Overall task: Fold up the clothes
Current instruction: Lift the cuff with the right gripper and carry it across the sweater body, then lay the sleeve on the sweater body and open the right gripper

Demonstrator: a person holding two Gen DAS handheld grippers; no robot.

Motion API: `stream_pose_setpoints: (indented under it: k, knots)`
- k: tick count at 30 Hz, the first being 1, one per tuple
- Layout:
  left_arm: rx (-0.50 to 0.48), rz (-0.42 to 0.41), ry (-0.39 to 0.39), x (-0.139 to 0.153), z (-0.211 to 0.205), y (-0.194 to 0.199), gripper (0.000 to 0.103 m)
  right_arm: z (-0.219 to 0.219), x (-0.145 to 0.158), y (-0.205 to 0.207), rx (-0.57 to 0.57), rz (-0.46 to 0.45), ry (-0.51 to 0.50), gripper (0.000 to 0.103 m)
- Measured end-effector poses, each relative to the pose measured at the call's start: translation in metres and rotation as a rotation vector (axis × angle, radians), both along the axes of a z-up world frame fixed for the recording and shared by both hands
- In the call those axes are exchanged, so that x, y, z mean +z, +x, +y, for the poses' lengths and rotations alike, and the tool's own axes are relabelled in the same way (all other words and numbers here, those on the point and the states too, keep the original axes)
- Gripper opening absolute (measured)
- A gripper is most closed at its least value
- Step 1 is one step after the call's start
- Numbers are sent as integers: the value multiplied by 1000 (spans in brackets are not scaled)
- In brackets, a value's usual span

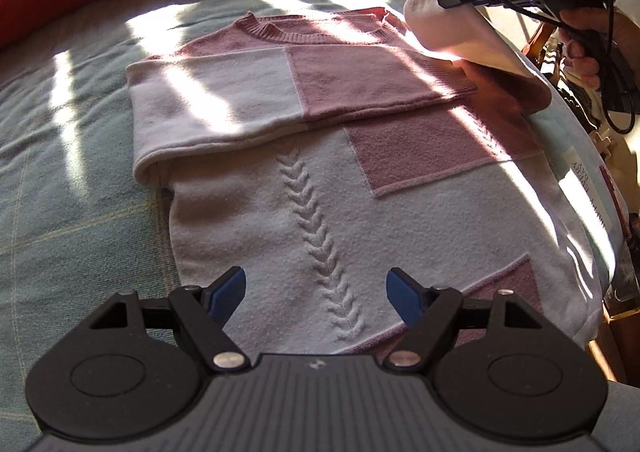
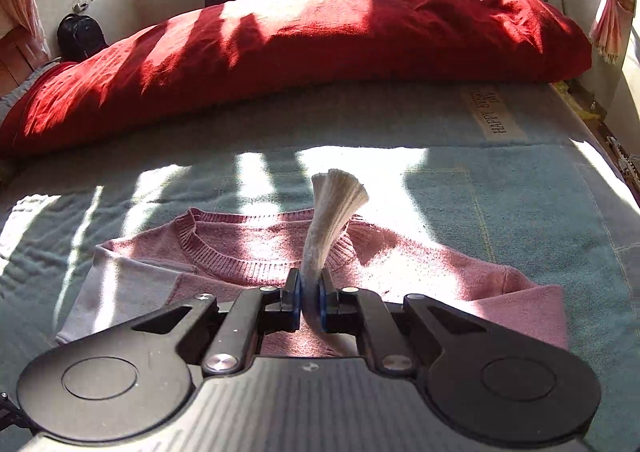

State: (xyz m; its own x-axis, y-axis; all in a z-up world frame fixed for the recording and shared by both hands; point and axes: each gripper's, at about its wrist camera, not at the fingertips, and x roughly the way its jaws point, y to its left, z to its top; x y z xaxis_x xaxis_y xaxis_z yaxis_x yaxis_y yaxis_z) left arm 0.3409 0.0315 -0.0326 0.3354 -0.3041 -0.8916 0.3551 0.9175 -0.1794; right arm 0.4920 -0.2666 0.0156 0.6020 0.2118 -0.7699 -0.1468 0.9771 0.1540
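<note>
One sweater, pink and white in blocks with a single raised braid pattern down its middle, lies flat on the bed, which is covered by a pale green checked blanket. Its neckline is at the far end and its hem at the near end. One sleeve is folded across the chest from the left, so that its pink cuff ends toward the right.

The left gripper hovers over the near hem of the sweater. Its two blue-padded fingers stand wide apart with nothing between them, the braid pattern showing through the gap.

The right gripper is at the far right of the sweater, above the shoulder area. Its two fingers are pressed together on the sweater's other sleeve, a white one, whose ribbed cuff fans out beyond the pads. In the left wrist view that white sleeve is lifted off the bed, and a person's hand grips the tool's handle, with one black cable looping beside it.

One large red cushion runs along the far edge of the bed. A label reading "HAPPY EVERY DAY" is sewn onto the blanket at the far right. One black bag sits at the far left by the wall. Sunlight falls in bright stripes over the blanket and sweater.
</note>
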Motion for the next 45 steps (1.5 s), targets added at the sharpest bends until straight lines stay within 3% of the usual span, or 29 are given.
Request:
stream_pose_setpoints:
  k: [12,20,26,31,33,39,45]
  knots:
    - [-6,9,4,-3,3,-2,77,84,-14,-22,225,-130,-340,9]
    - [-7,21,7,-6,3,-7,77,122,-23,-38,353,-161,-393,9]
    - [-5,29,7,-8,4,-9,77,143,-38,-39,387,-149,-387,9]
    - [-1,34,14,-9,6,-10,77,158,-54,-39,446,-94,-398,12]
    - [10,30,3,-7,9,-7,77,159,-57,-42,460,-76,-393,18]
    - [66,4,-65,4,22,14,77,142,-42,-61,498,-62,-351,26]
    - [123,-23,-133,15,35,34,75,96,-32,-81,420,-10,-336,32]
